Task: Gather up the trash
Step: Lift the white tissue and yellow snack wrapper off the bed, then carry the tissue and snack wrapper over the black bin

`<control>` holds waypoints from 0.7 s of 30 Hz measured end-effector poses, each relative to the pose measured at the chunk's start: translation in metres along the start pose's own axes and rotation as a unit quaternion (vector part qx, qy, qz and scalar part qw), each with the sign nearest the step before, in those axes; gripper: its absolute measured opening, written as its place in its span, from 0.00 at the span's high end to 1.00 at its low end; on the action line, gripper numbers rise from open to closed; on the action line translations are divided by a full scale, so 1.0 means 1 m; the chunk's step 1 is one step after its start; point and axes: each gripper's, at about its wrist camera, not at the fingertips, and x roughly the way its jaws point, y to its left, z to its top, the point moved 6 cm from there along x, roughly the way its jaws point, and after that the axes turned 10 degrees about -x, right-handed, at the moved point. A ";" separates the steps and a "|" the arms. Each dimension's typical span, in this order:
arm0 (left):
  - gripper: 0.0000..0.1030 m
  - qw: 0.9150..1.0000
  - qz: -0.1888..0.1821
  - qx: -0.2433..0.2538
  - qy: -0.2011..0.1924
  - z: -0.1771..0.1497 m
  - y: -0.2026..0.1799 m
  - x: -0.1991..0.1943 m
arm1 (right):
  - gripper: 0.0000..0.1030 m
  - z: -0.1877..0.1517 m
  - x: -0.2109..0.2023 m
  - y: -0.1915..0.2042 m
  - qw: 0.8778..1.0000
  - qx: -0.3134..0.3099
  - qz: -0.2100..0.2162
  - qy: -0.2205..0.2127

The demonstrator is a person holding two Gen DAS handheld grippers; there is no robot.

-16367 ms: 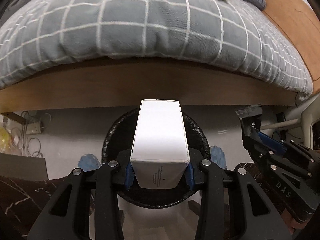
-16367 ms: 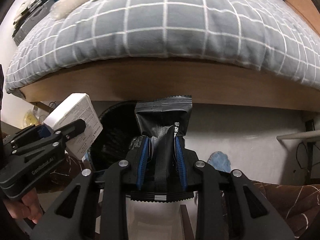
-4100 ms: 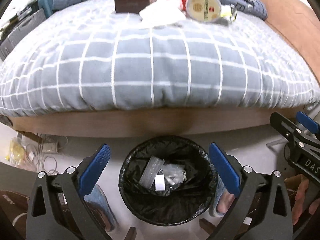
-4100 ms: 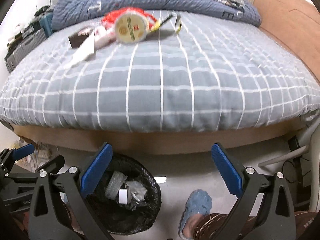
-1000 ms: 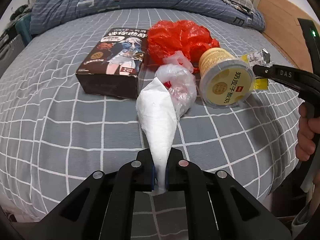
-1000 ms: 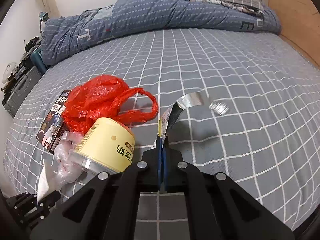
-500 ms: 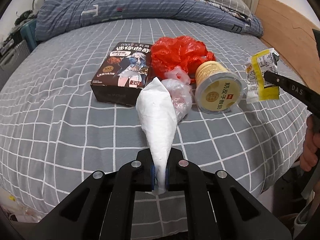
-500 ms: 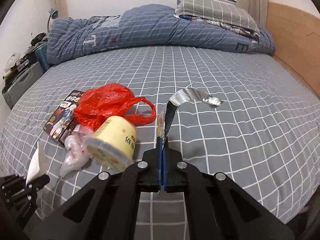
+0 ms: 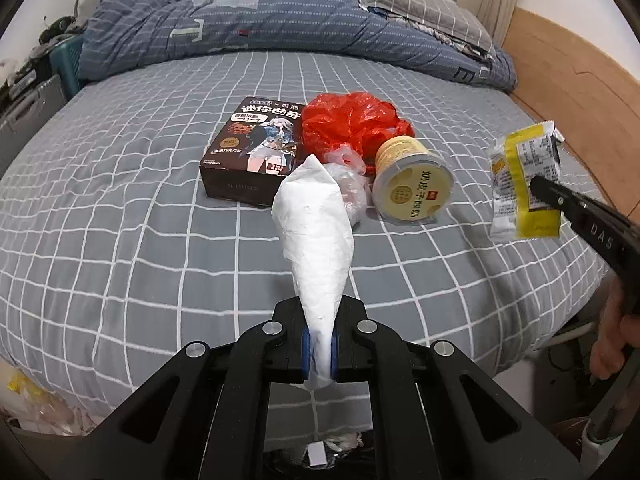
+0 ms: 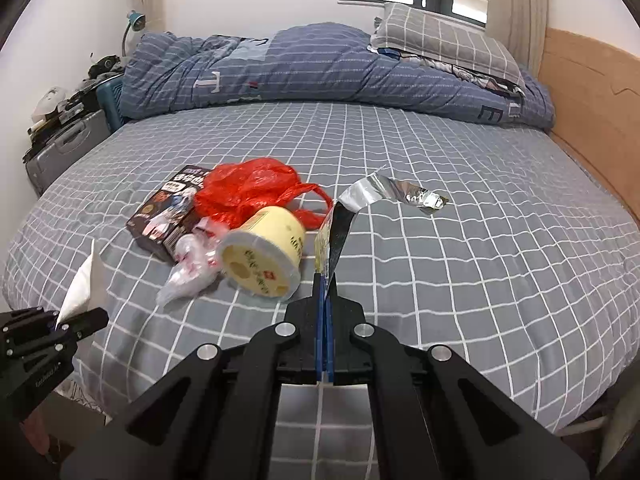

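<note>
My left gripper (image 9: 319,346) is shut on a white tissue (image 9: 316,232) and holds it above the bed's near edge; the tissue also shows in the right wrist view (image 10: 82,284). My right gripper (image 10: 325,322) is shut on a yellow and silver snack wrapper (image 10: 340,222), which also shows in the left wrist view (image 9: 524,184). On the grey checked bed (image 9: 120,220) lie a dark snack box (image 9: 256,152), a red plastic bag (image 9: 352,120), a clear plastic bag (image 9: 348,184) and a yellow cup (image 9: 412,184) on its side. The black trash bin (image 9: 320,454) is partly visible below.
A folded blue quilt (image 10: 320,72) and a pillow (image 10: 444,44) lie at the head of the bed. A wooden bed board (image 10: 592,96) runs along the right. A suitcase and clutter (image 10: 64,136) stand at the left of the bed.
Both grippers have pulled back and up from the bed with the tissue and the wrapper held. The remaining trash pile looks farther away.
</note>
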 end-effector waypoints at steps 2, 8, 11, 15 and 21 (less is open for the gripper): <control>0.94 1.000 -0.004 -0.002 -0.003 -0.002 -0.001 -0.006 | 1.00 -0.003 -0.005 0.004 1.000 -0.002 0.001 0.000; 0.94 1.000 -0.011 -0.012 -0.009 -0.010 0.000 -0.024 | 1.00 -0.013 -0.022 0.016 1.000 -0.003 0.008 -0.001; 0.94 1.000 -0.013 -0.019 -0.008 -0.017 0.000 -0.031 | 1.00 -0.018 -0.031 0.022 1.000 -0.005 0.010 -0.003; 0.94 1.000 -0.015 -0.018 -0.008 -0.024 -0.002 -0.037 | 1.00 -0.024 -0.043 0.027 1.000 -0.003 0.012 -0.004; 0.94 1.000 -0.016 -0.018 -0.008 -0.038 -0.005 -0.047 | 1.00 -0.038 -0.060 0.038 1.000 -0.010 0.013 -0.004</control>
